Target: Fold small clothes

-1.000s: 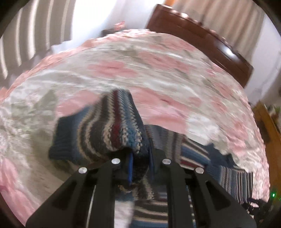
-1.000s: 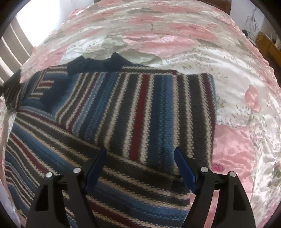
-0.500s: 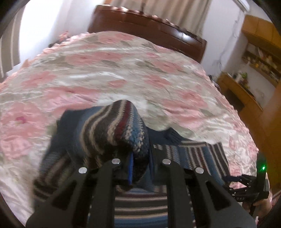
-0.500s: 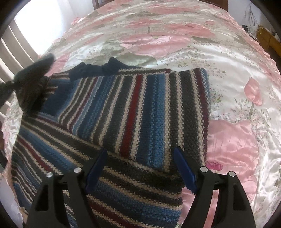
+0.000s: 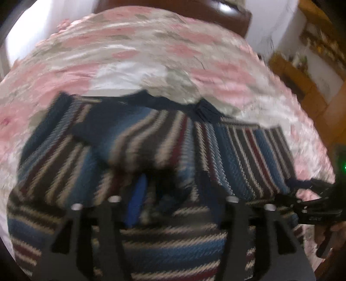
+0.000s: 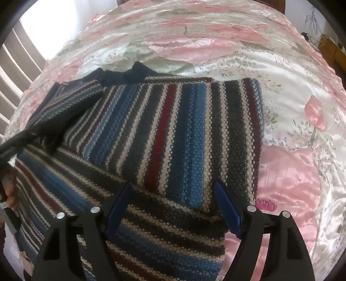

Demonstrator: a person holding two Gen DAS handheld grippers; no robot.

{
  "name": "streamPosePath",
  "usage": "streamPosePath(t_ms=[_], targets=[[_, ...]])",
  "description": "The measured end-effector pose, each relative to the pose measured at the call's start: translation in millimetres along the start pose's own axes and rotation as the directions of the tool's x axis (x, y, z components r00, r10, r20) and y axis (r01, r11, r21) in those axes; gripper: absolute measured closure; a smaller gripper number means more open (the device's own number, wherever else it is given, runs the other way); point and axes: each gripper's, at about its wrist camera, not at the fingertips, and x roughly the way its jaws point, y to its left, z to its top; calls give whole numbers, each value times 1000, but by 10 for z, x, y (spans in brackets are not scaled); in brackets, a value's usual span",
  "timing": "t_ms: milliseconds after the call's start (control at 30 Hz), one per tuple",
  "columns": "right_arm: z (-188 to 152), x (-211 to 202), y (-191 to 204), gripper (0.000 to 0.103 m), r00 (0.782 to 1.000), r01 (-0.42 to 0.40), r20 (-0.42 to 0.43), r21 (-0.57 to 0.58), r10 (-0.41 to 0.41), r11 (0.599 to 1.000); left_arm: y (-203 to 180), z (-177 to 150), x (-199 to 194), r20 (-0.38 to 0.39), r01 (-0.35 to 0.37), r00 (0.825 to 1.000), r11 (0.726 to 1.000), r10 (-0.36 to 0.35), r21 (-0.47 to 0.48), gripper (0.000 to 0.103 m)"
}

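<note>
A knitted sweater (image 6: 173, 134) striped in blue, grey, dark red and cream lies flat on the bed. One sleeve is folded across its body. My right gripper (image 6: 173, 207) hovers open over the lower part of the sweater, its blue pads (image 6: 117, 207) apart and holding nothing. The left wrist view is blurred. There my left gripper (image 5: 177, 190) stands open low over the sweater (image 5: 248, 151), with the other sleeve (image 5: 134, 147) lying bunched between its fingers. The left gripper shows as a dark bar at the left edge of the right wrist view (image 6: 19, 140).
The bed cover (image 6: 292, 103) is shiny satin with pink flowers. A dark wooden headboard (image 5: 229, 17) stands at the far end, with wooden furniture (image 5: 302, 82) to the right. A hand (image 6: 10, 190) shows at the left edge. The right gripper's body (image 5: 317, 207) is near the sweater's right edge.
My left gripper carried the lifted sleeve over the sweater's body, came down and opened, so the sleeve now lies on the sweater. The right gripper stayed open and barely moved.
</note>
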Motion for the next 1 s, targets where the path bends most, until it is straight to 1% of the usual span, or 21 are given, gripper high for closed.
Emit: streamPosePath(t_ms=[67, 133, 167, 200, 267, 300, 367, 400, 433, 467, 500, 533, 567, 733, 767, 867, 933, 967, 1000], targets=[[14, -21, 11, 24, 1000, 2, -4, -2, -2, 1000, 196, -21, -224, 41, -23, 999, 1000, 24, -15, 45], [47, -48, 45, 24, 1000, -2, -12, 3, 2, 1000, 359, 8, -396, 79, -62, 995, 998, 64, -24, 45], [70, -70, 70, 24, 1000, -14, -13, 3, 14, 1000, 462, 45, -473, 96, -91, 991, 995, 94, -32, 45], [112, -109, 130, 24, 1000, -29, -7, -1, 29, 1000, 565, 80, -517, 107, -112, 987, 993, 116, -43, 45], [200, -160, 257, 24, 999, -42, 4, -17, 42, 999, 808, 183, -544, 101, -153, 982, 984, 163, -95, 45], [261, -189, 369, 24, 999, -53, 7, -37, 53, 998, 897, 216, -535, 89, -172, 979, 978, 184, -121, 46], [358, -214, 576, 26, 998, -58, 12, -78, 59, 995, 1082, 305, -397, 29, -197, 979, 970, 203, -146, 52], [414, -224, 706, 27, 998, -58, 17, -101, 60, 993, 1159, 323, -305, -7, -229, 973, 963, 230, -144, 55], [464, -228, 827, 27, 997, -65, 20, -121, 68, 991, 1239, 316, -219, -45, -265, 964, 954, 262, -139, 62], [507, -226, 935, 29, 997, -74, 23, -136, 78, 988, 1305, 312, -128, -85, -290, 956, 948, 280, -132, 68], [537, -220, 1007, 30, 996, -81, 24, -144, 85, 986, 1374, 296, -50, -117, -302, 951, 945, 288, -129, 72], [588, -203, 1116, 30, 995, -91, 26, -156, 96, 984, 1433, 274, -28, -126, -309, 948, 942, 293, -129, 78], [616, -189, 1172, 30, 994, -97, 28, -160, 102, 982, 1474, 258, -2, -130, -313, 946, 941, 298, -126, 81], [819, 2, 1630, 30, 989, -142, 16, -200, 149, 969, 1544, 239, 23, -137, -295, 950, 949, 280, -107, 84], [836, 61, 1703, 33, 989, -143, 8, -209, 148, 967, 1562, 242, 29, -142, -291, 951, 950, 275, -109, 84], [877, 258, 1913, 37, 989, -144, -17, -233, 144, 962, 1646, 271, 52, -158, -270, 956, 952, 247, -147, 86], [868, 379, 2023, 39, 993, -121, -34, -259, 117, 958, 1666, 266, 78, -160, -263, 958, 952, 239, -154, 87], [863, 435, 2048, 46, 995, -100, -39, -265, 93, 959, 1665, 264, 86, -159, -263, 958, 953, 239, -150, 87], [853, 509, 2053, 59, 996, -82, -50, -268, 71, 960, 1657, 253, 93, -158, -263, 958, 954, 240, -145, 87]])
